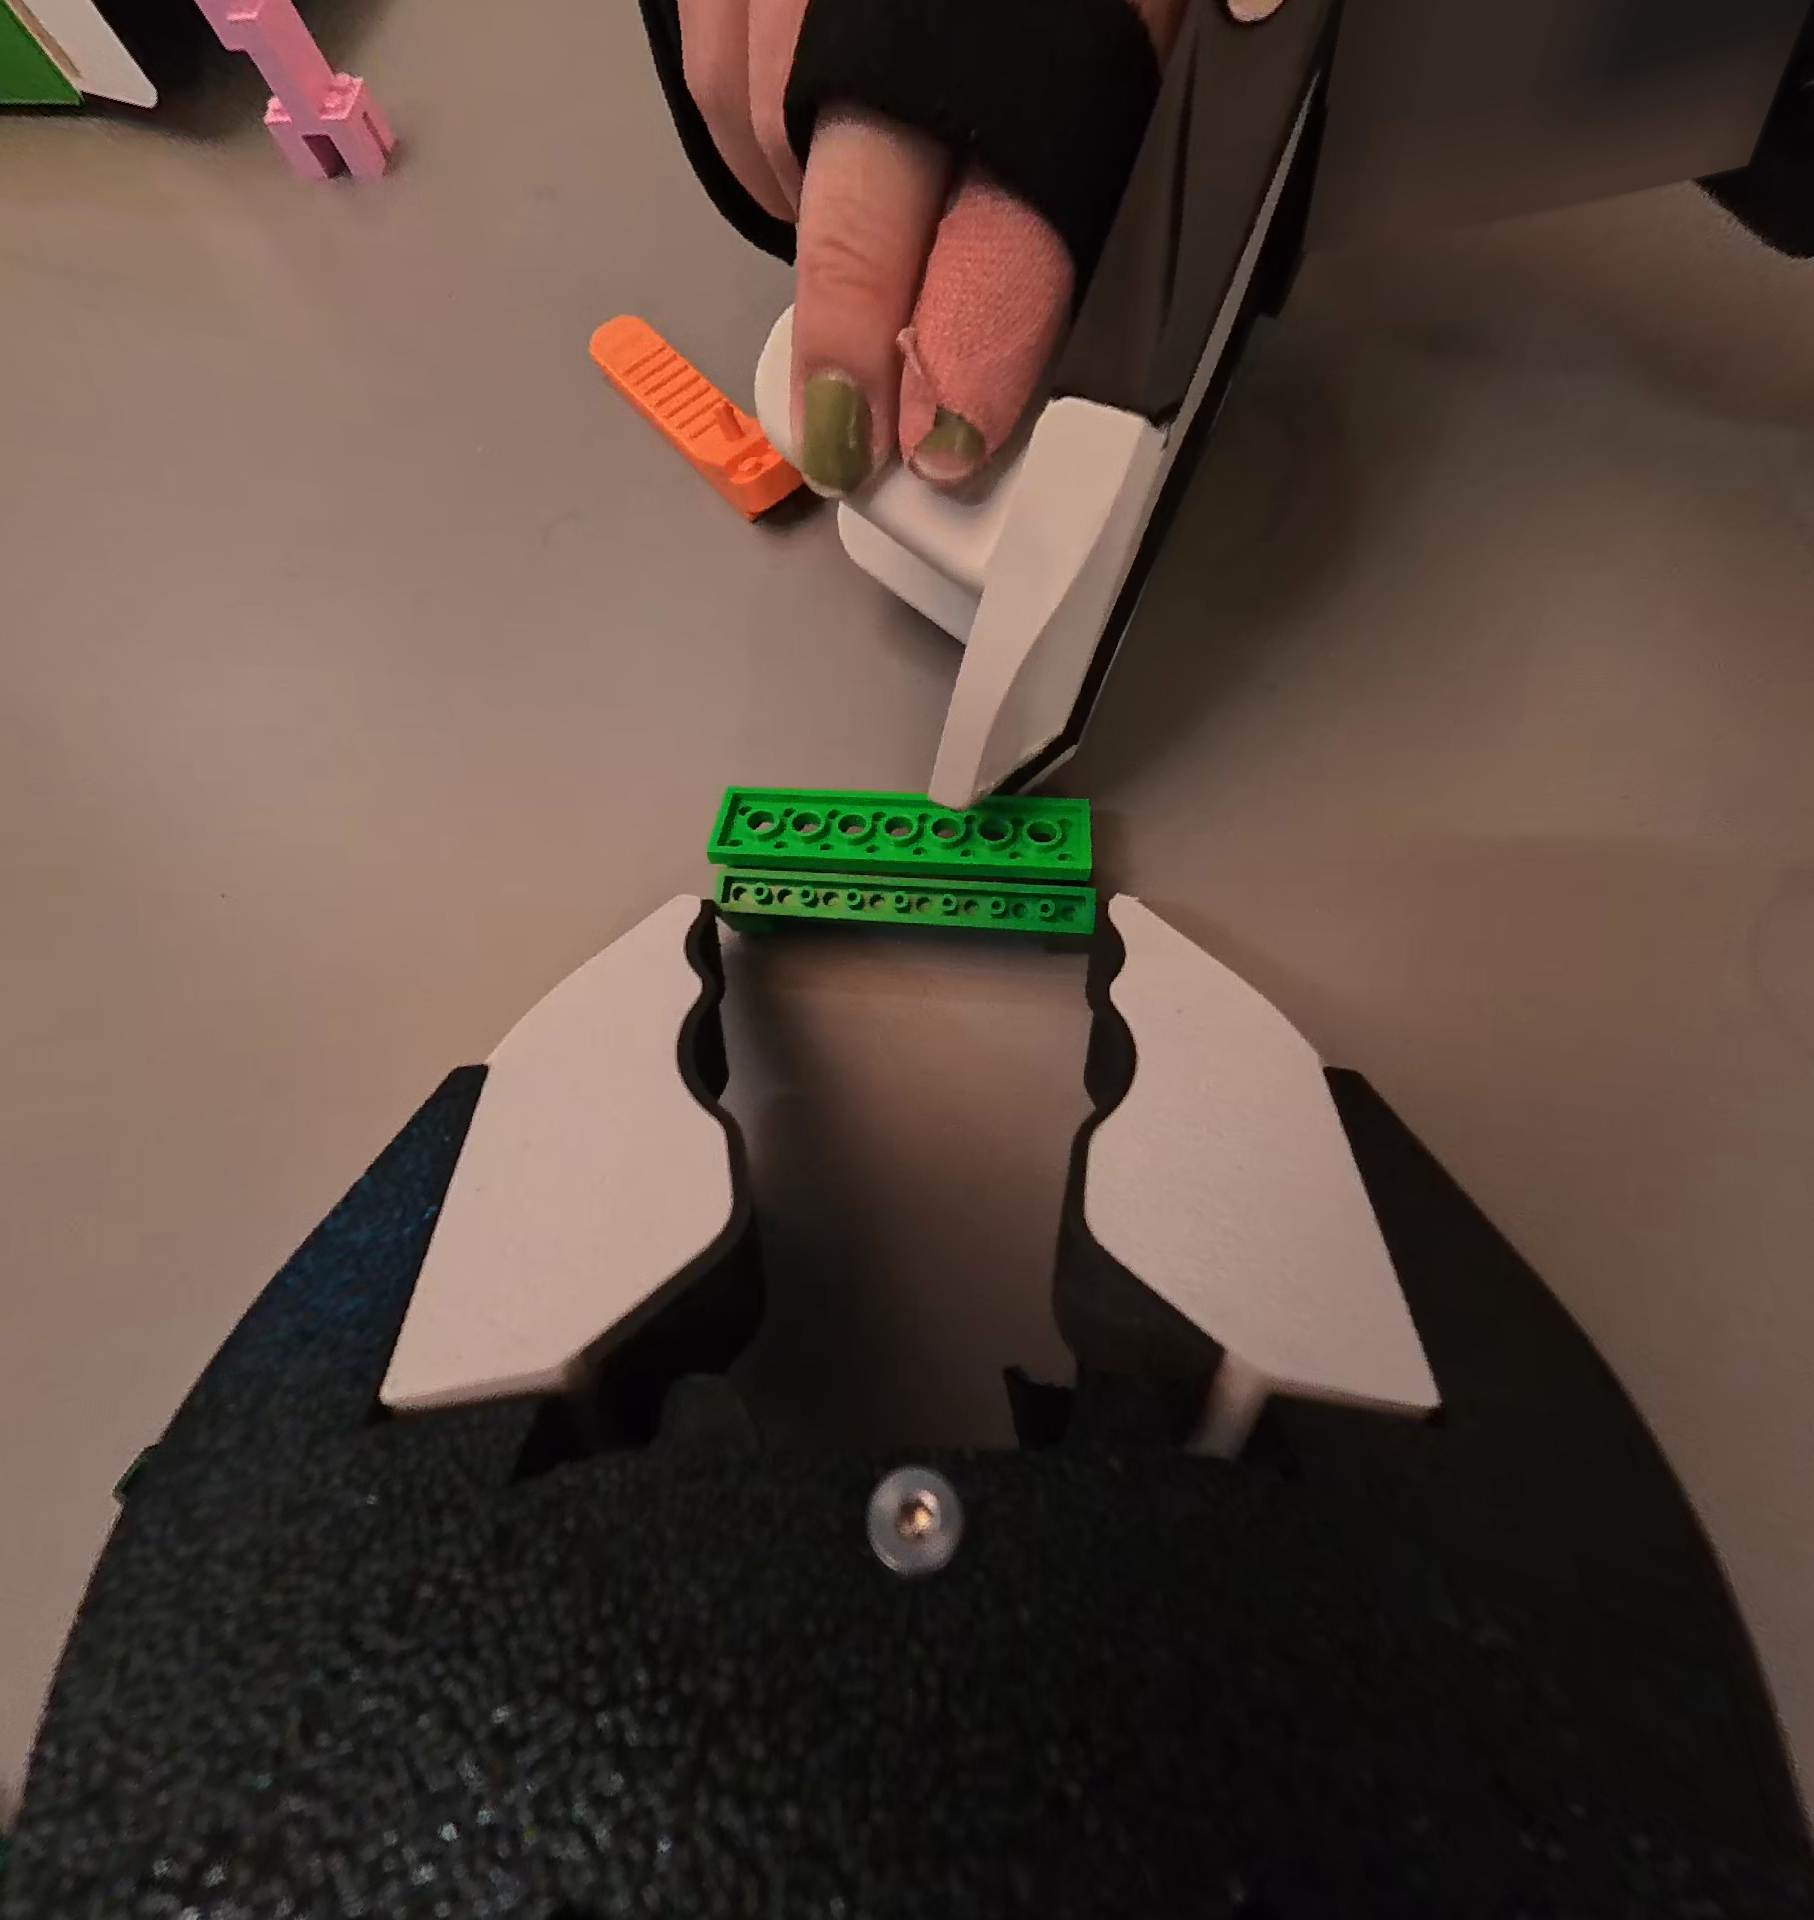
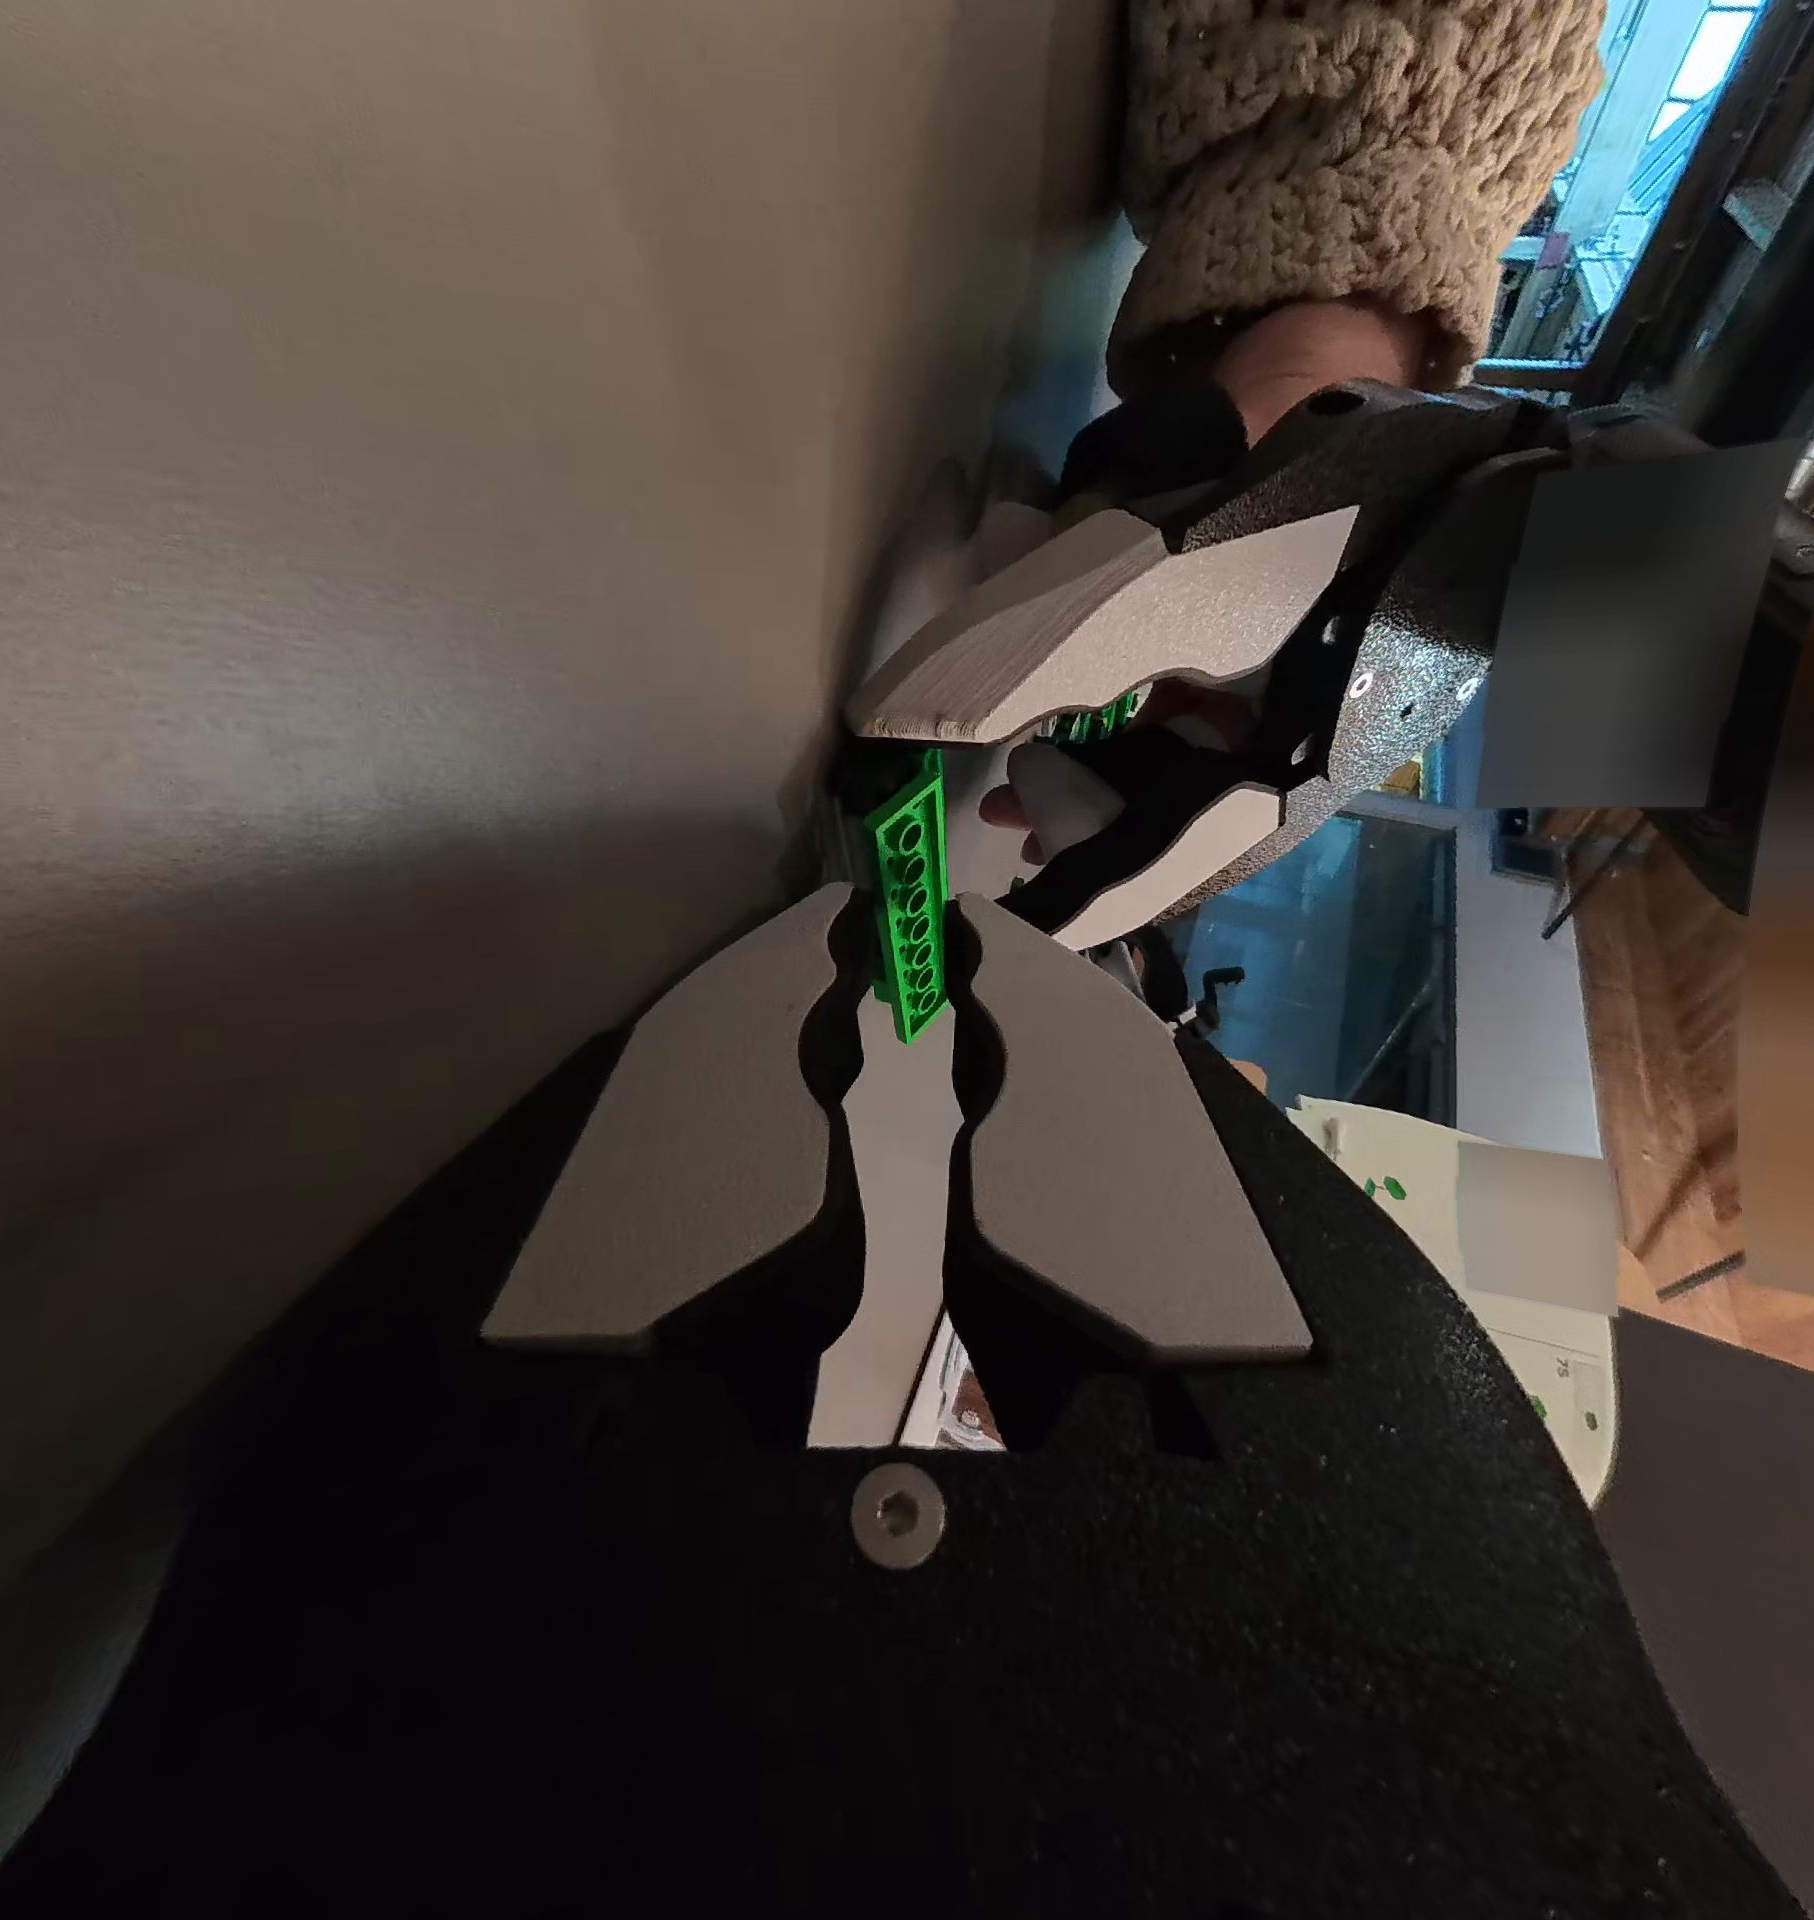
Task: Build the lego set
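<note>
Two long green Lego plates sit close together above the grey table (image 1: 259, 623), undersides toward the left wrist camera. The nearer, narrower plate (image 1: 908, 907) spans between the tips of my left gripper (image 1: 910, 927), which is shut on its two ends. The farther, wider green plate (image 1: 898, 828) is pinched on its long edges by my right gripper (image 1: 976, 784), which comes down from above. In the right wrist view my right gripper (image 2: 908, 920) is shut on this wider plate (image 2: 913, 862), and the left gripper (image 2: 996, 821) shows just beyond it.
An orange brick separator (image 1: 690, 416) lies on the table behind the plates. A pink Lego build (image 1: 311, 104) and a green and white box corner (image 1: 9, 52) are at the far left. A gloved hand (image 1: 882, 260) holds the right gripper. A printed instruction sheet (image 2: 1402, 1195) lies at the right. Left and right tips are no more than a few centimetres apart.
</note>
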Demonstrator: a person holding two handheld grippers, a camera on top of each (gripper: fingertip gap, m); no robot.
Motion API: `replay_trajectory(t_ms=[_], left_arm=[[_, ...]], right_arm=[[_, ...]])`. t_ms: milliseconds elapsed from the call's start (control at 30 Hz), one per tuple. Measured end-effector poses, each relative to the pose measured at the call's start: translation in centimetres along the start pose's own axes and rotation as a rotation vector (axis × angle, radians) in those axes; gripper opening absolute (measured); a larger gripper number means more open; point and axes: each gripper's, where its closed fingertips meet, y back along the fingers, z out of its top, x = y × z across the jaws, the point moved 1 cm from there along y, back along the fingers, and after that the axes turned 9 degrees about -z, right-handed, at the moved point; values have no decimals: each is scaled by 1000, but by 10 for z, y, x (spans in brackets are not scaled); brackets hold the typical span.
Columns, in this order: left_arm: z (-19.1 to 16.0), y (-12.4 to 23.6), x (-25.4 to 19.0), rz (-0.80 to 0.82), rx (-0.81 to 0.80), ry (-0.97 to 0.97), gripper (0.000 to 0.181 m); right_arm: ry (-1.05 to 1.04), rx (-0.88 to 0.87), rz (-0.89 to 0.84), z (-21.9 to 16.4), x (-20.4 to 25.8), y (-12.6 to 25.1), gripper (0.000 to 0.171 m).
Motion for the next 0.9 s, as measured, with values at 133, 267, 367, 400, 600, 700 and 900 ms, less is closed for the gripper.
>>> replay_trajectory(t_ms=[133,267,367,400,600,700,900], left_arm=[[0,0,0,3,0,-2,68],[0,0,0,4,0,-1,68],[0,0,0,6,-1,-2,68],[-1,0,0,8,-1,-3,68],[-1,-1,0,6,0,-4,74],[-2,0,-1,-6,4,0,84],[9,8,-10,22,-28,-199,80]], right_arm=[[5,-4,5,0,2,0,8],[20,-9,0,1,3,0,4],[20,-9,2,1,3,0,4],[23,-9,2,1,3,1,4],[62,-6,1,0,3,0,4],[75,2,3,-1,3,0,3],[82,4,5,-1,3,1,3]])
